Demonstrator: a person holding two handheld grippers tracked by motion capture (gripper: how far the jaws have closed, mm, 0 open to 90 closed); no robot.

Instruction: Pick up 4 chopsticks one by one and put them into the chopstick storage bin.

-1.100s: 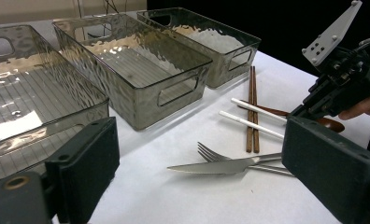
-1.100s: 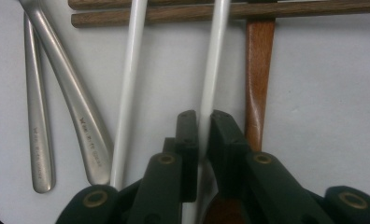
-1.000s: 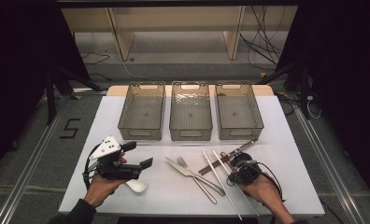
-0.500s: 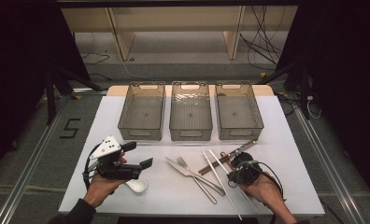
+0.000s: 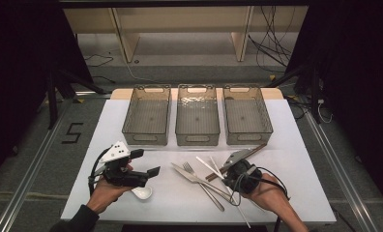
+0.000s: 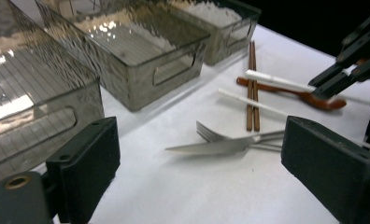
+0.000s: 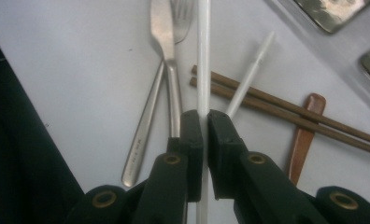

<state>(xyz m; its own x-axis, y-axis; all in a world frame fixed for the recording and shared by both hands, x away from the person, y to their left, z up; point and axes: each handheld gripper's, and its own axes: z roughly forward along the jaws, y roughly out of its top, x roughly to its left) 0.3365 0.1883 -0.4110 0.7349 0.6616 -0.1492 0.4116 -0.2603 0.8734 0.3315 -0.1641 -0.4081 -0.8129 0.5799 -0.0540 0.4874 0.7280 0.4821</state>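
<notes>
Right gripper view showed the right gripper (image 7: 204,128) clenched on a white chopstick (image 7: 203,56) above the table (image 7: 71,70). Left gripper (image 5: 148,163) was released. Writing on the fork (image 7: 143,135) handle was unreadable; floor mark (image 5: 73,132) read "5".

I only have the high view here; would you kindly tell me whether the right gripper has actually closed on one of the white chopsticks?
Observer: Yes. In the right gripper view the right gripper is shut on a white chopstick, pinched between its pads.
Operator: Thank you. Where is the second white chopstick?
Observer: The other white chopstick lies on the table, slanting over the brown chopsticks.
Operator: And is the left gripper holding anything?
Observer: No. The left gripper is open, its jaws standing wide apart, with the knife and fork lying on the table beyond them.
</notes>
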